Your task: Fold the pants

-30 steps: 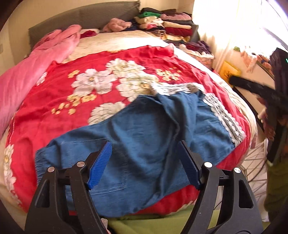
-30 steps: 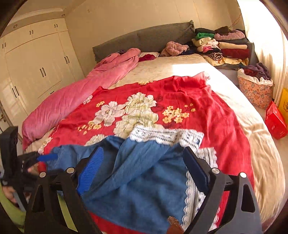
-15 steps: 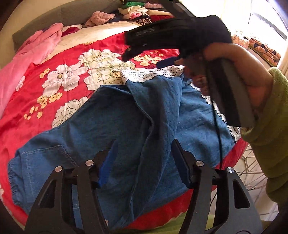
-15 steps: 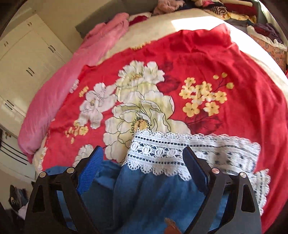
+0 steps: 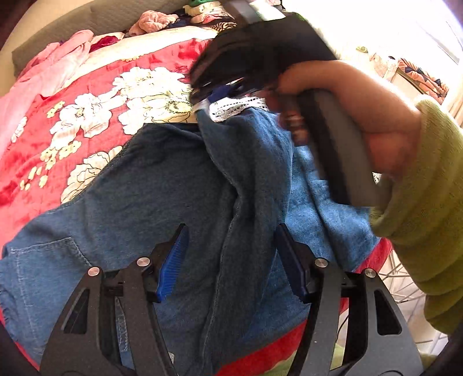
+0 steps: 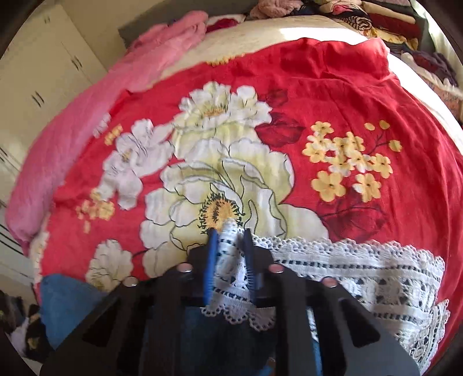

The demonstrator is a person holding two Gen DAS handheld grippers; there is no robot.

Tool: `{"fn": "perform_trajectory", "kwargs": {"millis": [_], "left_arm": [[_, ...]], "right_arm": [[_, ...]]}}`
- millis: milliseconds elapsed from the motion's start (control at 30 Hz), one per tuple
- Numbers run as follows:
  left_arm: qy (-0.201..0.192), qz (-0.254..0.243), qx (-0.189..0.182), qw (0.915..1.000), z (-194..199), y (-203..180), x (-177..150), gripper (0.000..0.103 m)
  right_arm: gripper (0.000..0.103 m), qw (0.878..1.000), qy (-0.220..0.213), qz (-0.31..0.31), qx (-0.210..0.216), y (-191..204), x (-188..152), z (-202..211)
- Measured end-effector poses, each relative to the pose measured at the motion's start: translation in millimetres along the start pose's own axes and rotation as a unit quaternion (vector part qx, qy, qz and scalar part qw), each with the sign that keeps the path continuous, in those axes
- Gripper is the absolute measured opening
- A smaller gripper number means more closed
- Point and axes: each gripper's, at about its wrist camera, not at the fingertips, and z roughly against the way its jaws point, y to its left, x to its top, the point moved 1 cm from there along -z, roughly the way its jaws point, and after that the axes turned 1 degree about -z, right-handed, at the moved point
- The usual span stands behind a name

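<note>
Blue denim pants [image 5: 162, 202] with white lace hems [image 6: 361, 277] lie across the near edge of a red floral blanket [image 6: 347, 101]. My left gripper [image 5: 230, 260] is open, low over the middle of the pants, with a raised fold of denim between its jaws. My right gripper [image 6: 228, 248] is shut on the lace hem [image 6: 228, 260] of one leg. In the left wrist view the right gripper [image 5: 217, 95] holds that hem at the far end of the pants, with the hand and green sleeve [image 5: 419, 188] behind it.
A pink quilt [image 6: 72, 130] lies along the bed's left side. Stacked folded clothes [image 6: 390, 26] sit at the head of the bed on the right. White cupboards [image 6: 37, 86] stand to the left. A wire basket [image 5: 405, 289] is beside the bed.
My right gripper has closed on the lace hem; its jaws were wide open before. My left gripper has moved closer over the pants, still open.
</note>
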Motion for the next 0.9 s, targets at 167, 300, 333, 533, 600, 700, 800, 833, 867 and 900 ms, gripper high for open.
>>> {"fn": "perform_trajectory", "kwargs": {"millis": [167, 300, 333, 533, 600, 700, 800, 833, 867, 900], "left_arm": [[-0.016, -0.007, -0.004, 0.9998, 3.0, -0.1, 2.5, 0.058], [-0.022, -0.011, 0.000, 0.9997, 4.1, -2.1, 1.9, 0.059], [-0.023, -0.012, 0.003, 0.9996, 4.3, -2.7, 1.6, 0.059], [-0.036, -0.037, 0.000, 0.9987, 13.5, -7.6, 1.3, 0.001], [-0.038, -0.050, 0.003, 0.9980, 18.0, -9.8, -1.3, 0.001], [-0.041, -0.068, -0.002, 0.9968, 28.5, -18.3, -8.0, 0.001], [-0.040, -0.091, -0.004, 0.9950, 32.9, -29.5, -15.7, 0.001], [-0.035, -0.099, -0.006, 0.9945, 31.9, -33.6, -18.7, 0.001], [-0.030, -0.104, -0.008, 0.9941, 30.2, -36.8, -21.2, 0.001], [-0.027, -0.108, -0.008, 0.9938, 29.9, -39.5, -23.8, 0.001]], "right_arm": [[0.011, 0.998, -0.055, -0.027, 0.024, -34.1, -12.6, 62.5], [0.010, 0.993, -0.102, -0.049, 0.032, -64.8, -35.5, 122.2], [0.010, 0.992, -0.110, -0.052, 0.036, -70.5, -42.3, 134.9], [0.010, 0.988, -0.129, -0.075, 0.032, -102.7, -95.4, 186.0], [0.010, 0.989, -0.121, -0.076, 0.030, -107.8, -115.6, 192.2], [0.010, 0.991, -0.109, -0.081, 0.020, -113.2, -142.7, 197.6], [0.010, 0.991, -0.100, -0.089, 0.017, -118.0, -166.7, 202.4], [0.010, 0.991, -0.098, -0.093, 0.015, -119.6, -172.4, 203.3], [0.010, 0.991, -0.095, -0.096, 0.015, -121.2, -178.0, 204.0], [0.010, 0.991, -0.092, -0.098, 0.013, -123.7, -184.4, 205.3]]}}
